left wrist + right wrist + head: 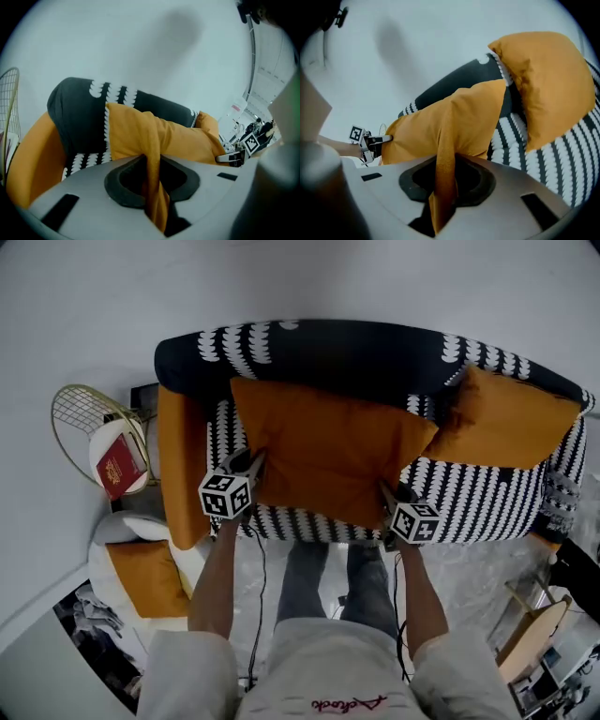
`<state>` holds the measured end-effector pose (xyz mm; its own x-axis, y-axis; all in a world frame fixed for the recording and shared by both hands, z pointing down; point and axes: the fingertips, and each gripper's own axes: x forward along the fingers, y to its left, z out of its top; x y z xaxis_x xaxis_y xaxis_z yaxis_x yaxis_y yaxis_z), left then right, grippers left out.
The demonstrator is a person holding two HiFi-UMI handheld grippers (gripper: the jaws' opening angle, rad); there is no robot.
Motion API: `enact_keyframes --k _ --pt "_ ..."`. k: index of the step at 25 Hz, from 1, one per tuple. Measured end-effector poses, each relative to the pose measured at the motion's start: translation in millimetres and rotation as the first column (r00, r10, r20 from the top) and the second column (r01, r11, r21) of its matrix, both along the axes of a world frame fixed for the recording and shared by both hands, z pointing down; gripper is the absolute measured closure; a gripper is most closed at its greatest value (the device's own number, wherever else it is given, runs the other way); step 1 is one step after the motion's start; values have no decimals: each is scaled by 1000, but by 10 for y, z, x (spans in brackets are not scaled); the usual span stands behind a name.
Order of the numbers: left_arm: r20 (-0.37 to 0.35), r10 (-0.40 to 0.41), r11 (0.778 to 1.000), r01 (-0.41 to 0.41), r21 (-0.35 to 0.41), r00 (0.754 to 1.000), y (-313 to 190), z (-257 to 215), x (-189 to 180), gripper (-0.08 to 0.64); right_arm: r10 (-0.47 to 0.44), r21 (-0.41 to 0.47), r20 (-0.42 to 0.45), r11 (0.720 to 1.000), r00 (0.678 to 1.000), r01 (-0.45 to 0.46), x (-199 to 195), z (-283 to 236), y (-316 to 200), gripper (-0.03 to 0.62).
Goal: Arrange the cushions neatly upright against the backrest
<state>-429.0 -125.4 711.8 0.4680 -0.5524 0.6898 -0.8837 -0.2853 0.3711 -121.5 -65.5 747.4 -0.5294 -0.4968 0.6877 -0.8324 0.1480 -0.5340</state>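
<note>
1. The left claw point(249, 465) is pinching the lower left corner of the large orange cushion point(328, 446), with fabric squeezed between its jaws.
2. The right claw point(386, 491) is pinching the same cushion's lower right corner.
3. The large orange cushion is hanging at frame centre over the black-and-white sofa point(487, 507), its top edge near the backrest.
4. A second orange cushion point(511, 423) is leaning against the backrest at upper right.
5. A red book point(120, 467) is lying at the left edge.
</note>
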Motion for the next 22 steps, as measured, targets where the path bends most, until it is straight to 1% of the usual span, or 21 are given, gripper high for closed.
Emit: enact_keyframes --k 3,6,8,10,12,15,17,18,20,22 --pt "-40 -39 992 44 117 998 -320 -437 106 466 -21 131 -38 991 999 25 162 -413 -536 495" --pt "-71 -67 973 81 217 995 -636 -857 226 466 -33 235 -63 971 997 47 316 -820 -1035 492" --pt "-85 -77 961 97 260 993 -806 -1053 296 466 -33 279 -76 959 997 53 396 -1004 -1282 489" --pt "-93 -89 954 112 277 992 -898 -1143 332 466 -39 295 -88 953 995 63 438 -1081 -1427 488" --pt "-97 -102 955 124 270 990 -920 -1115 341 465 -53 287 -99 954 994 80 456 -1051 -1500 485" --pt "-100 -122 960 143 240 987 -873 -930 340 452 -72 251 -115 963 991 100 490 -870 -1547 474" --pt "-94 -146 964 163 211 985 -847 -757 323 441 -75 228 -124 968 989 103 524 -722 -1576 447" --pt "-84 -157 966 171 195 984 -842 -668 307 423 -76 220 -140 970 987 106 545 -645 -1591 432" --pt "-65 -180 969 188 158 981 -842 -490 275 378 -74 190 -200 975 977 112 613 -460 -1615 372" --pt "-44 -211 972 215 98 976 -817 -267 233 277 -78 129 -274 985 959 117 686 -223 -1600 295"
